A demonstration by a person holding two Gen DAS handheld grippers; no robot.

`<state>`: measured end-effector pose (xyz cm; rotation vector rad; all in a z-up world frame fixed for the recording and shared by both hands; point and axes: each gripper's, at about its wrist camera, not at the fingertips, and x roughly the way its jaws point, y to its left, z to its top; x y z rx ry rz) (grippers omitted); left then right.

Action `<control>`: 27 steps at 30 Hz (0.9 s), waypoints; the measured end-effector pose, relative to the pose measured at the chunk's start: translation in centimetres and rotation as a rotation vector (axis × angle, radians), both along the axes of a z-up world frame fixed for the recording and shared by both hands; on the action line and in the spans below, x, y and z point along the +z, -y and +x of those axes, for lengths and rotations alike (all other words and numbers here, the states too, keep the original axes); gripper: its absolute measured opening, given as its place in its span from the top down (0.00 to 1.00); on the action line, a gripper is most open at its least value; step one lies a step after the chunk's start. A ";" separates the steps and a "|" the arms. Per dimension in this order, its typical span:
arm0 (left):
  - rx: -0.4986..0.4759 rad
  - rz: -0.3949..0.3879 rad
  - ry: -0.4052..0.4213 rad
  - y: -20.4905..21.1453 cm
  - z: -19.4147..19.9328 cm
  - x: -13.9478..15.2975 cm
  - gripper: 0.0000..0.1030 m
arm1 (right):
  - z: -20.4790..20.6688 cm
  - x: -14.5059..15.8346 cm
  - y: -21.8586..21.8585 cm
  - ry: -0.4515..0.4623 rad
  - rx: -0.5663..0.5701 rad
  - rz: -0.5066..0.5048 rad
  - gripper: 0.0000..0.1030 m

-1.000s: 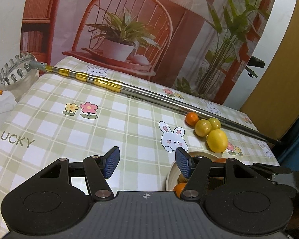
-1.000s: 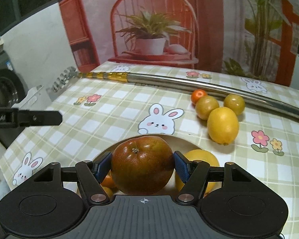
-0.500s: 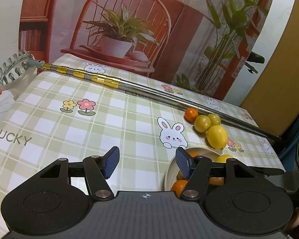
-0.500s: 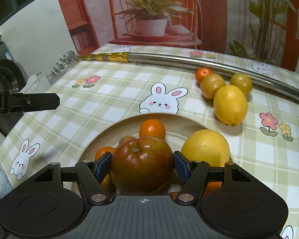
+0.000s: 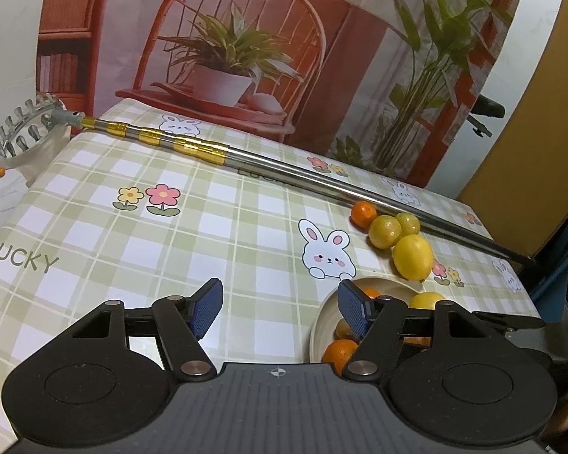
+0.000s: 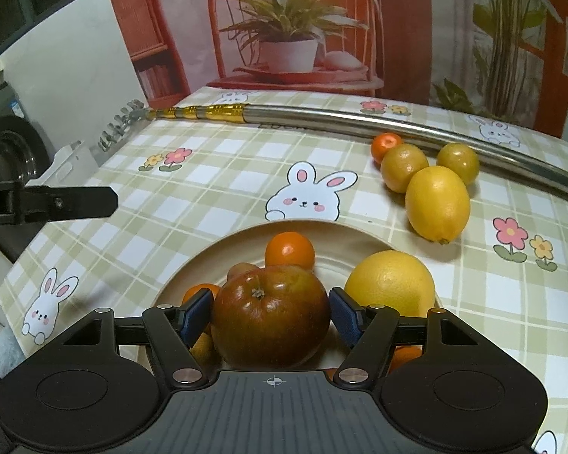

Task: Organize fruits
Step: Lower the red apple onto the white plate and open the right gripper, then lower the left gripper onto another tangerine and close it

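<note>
The right gripper (image 6: 270,316) pinches a dark red tomato (image 6: 270,314) just above the plate (image 6: 208,253), near its front edge, with an orange (image 6: 289,249) behind it and a grapefruit (image 6: 392,282) beside. This looks like the placing step; next it likely needs lowering into the bare spot, then letting go. The left gripper (image 5: 278,308) hangs left of the plate, its jaws opening on nothing. A lemon (image 6: 437,202) waits beyond the plate.

Printed chair-and-plant backdrop (image 5: 238,56) behind checked table (image 5: 94,234)
</note>
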<state>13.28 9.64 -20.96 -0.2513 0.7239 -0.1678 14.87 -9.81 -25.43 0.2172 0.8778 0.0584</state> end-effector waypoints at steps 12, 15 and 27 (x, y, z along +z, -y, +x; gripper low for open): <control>-0.014 0.001 0.000 0.8 0.1 0.8 0.32 | -1.7 3.4 1.3 0.160 -0.029 -0.033 0.39; -0.027 0.001 0.007 1.2 0.1 1.2 0.32 | -2.6 4.6 2.3 0.205 -0.060 -0.062 0.39; -0.061 0.055 0.055 3.3 1.4 3.9 0.32 | -8.1 7.2 11.6 0.326 -0.308 -0.065 0.38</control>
